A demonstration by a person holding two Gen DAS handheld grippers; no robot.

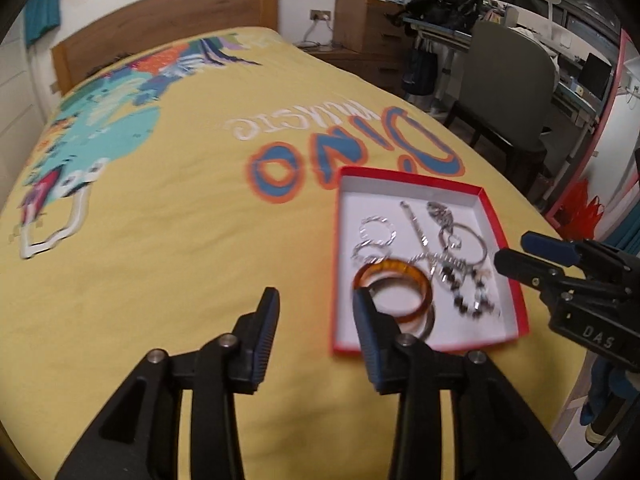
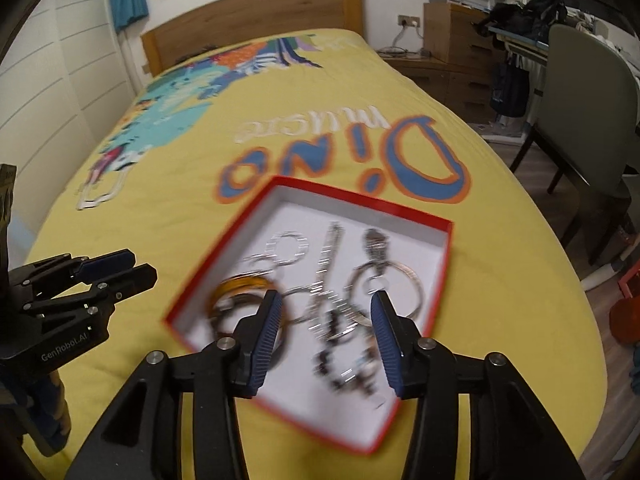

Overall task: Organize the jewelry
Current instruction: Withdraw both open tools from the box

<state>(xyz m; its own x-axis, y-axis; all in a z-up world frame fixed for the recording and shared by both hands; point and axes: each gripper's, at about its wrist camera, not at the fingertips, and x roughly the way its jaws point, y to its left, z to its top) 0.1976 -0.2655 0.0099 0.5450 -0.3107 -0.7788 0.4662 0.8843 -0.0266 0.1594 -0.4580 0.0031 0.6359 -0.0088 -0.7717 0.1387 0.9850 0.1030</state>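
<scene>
Two grippers, left (image 1: 316, 300) and right (image 2: 326, 306), hang with jaws apart and empty above a red box (image 2: 442, 280) on the bedspread (image 1: 180, 220). Inside the box lie an amber bangle (image 1: 404, 272), silver hoops (image 1: 376, 234) and a beaded piece (image 1: 472, 300). Sorting appears underway; the next move calls for choosing one piece.

left wrist: above bed (image 1: 160, 200), tilted down | right wrist: likewise | shared: red box (image 2: 447, 240)

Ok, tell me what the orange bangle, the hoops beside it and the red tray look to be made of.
Orange bangle: probably resin or plastic, glossy and translucent amber, with light showing through the band.
Hoops: likely silver-toned metal, with bright glints on a ridged edge; blur hides finer detail.
Red tray: seemingly cardboard, with thin straight walls, matte red outside and plain white inside.
</scene>
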